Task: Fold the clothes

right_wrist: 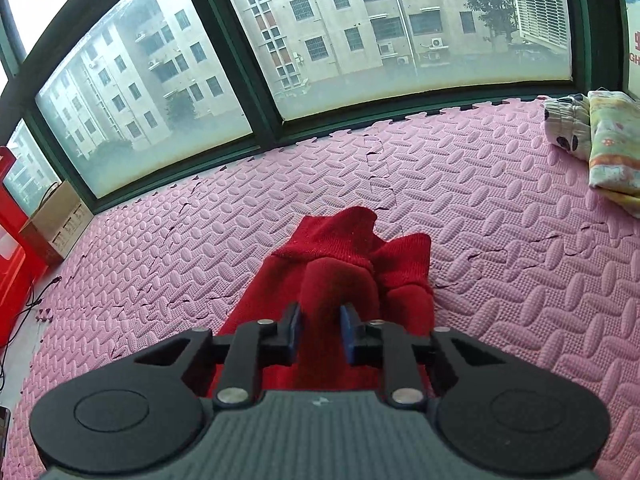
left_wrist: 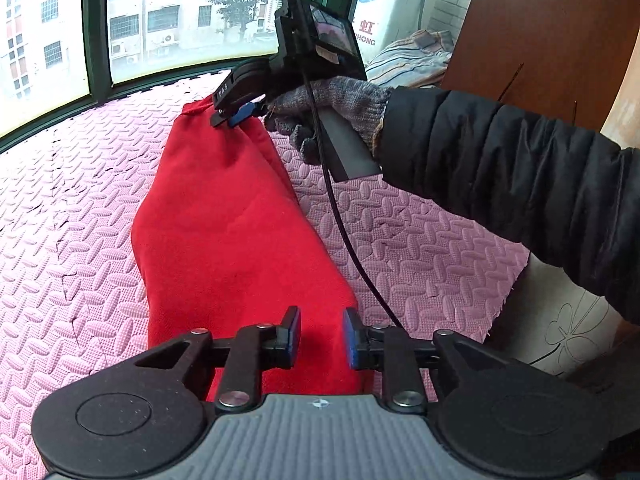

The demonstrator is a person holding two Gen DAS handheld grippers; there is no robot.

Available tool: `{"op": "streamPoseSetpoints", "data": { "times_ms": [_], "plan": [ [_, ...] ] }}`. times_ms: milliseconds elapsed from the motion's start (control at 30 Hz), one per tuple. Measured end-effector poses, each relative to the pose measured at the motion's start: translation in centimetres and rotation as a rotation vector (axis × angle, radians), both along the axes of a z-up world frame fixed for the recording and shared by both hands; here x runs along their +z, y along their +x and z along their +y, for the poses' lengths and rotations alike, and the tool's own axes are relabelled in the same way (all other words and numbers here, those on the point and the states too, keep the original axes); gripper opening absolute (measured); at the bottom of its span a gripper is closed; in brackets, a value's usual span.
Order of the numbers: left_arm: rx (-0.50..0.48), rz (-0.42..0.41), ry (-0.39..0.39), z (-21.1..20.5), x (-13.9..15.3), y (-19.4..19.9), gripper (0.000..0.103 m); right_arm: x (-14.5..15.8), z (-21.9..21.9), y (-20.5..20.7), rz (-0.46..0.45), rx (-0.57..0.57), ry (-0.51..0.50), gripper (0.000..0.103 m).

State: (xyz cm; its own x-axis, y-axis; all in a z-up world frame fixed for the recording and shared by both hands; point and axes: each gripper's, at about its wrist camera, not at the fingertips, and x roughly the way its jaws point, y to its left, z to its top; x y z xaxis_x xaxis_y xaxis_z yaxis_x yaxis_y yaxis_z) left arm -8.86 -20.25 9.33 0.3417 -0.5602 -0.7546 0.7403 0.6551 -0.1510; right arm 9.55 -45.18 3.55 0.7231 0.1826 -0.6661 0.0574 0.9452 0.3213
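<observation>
Red garment (left_wrist: 236, 240): a long, narrow strip of red cloth on the pink foam mat (left_wrist: 80, 220), running from the near edge toward the window edge; it looks doubled lengthwise, which would suit a fold partly made, though one moment cannot settle that.
Far end: the ribbed cuffs or hem (right_wrist: 340, 236) bunch up, lifted off the mat, because the cloth is pinched just behind them.
Right hand-held gripper (right_wrist: 320, 328): clenched on a ridge of the red cloth between its blue pads; in the left wrist view it sits at the far end (left_wrist: 236, 114), held by a gloved hand (left_wrist: 320, 112), likely to carry that end over or pull the strip straight.
Left hand-held gripper (left_wrist: 322, 336): released, fingers spread over the near end; whether it touches the cloth I cannot tell, but it is placed to pin or take that end.
Mat surroundings: folded patterned cloths (right_wrist: 600, 144) lie at the far right corner, well apart, probably a pile kept clear of the working space.
Window (right_wrist: 360, 40): borders the mat's far edge.
</observation>
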Motion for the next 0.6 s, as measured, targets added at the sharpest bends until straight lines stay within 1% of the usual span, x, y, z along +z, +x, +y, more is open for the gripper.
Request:
{"op": "streamPoseSetpoints", "data": {
  "times_ms": [67, 100, 167, 233, 267, 333, 400, 433, 467, 567, 600],
  "plan": [
    [-0.002, -0.012, 0.016, -0.3, -0.4, 0.0, 0.025, 0.4, -0.1, -0.3, -0.01, -0.009, -0.012, 0.008],
    [-0.003, -0.017, 0.024, -0.4, -0.6, 0.0, 0.022, 0.8, -0.1, -0.5, -0.017, -0.013, -0.023, 0.007],
    [-0.007, -0.02, 0.025, -0.4, -0.6, -0.1, 0.01, 1.5, -0.2, -0.9, -0.034, -0.024, -0.045, 0.006],
    [-0.011, -0.02, 0.022, -0.3, -0.5, -0.1, 0.004, 2.2, -0.2, -1.5, -0.058, -0.041, -0.069, 0.005],
    [-0.014, -0.02, 0.02, -0.3, -0.5, -0.2, 0.004, 2.6, -0.3, -1.8, -0.074, -0.049, -0.077, 0.004],
    [-0.018, -0.02, 0.017, -0.2, -0.4, -0.3, 0.003, 3.4, -0.5, -2.6, -0.108, -0.085, -0.136, 0.002],
    [-0.023, -0.02, 0.014, -0.1, -0.4, -0.3, 0.003, 3.0, -0.9, -2.4, -0.086, -0.078, -0.143, 0.002],
    [-0.026, -0.02, 0.012, -0.1, -0.4, -0.4, 0.003, 2.6, -1.1, -2.2, -0.075, -0.086, -0.139, 0.002],
    [-0.028, -0.02, 0.01, -0.1, -0.3, -0.4, 0.003, 2.3, -1.4, -2.2, -0.07, -0.084, -0.119, 0.007],
    [-0.035, -0.02, 0.006, 0.0, -0.3, -0.5, 0.006, 1.8, -2.0, -2.2, -0.062, -0.068, -0.048, 0.012],
    [-0.037, -0.02, 0.004, 0.1, -0.2, -0.6, 0.007, 1.6, -2.2, -2.2, -0.063, -0.06, -0.022, 0.02]
  ]
}}
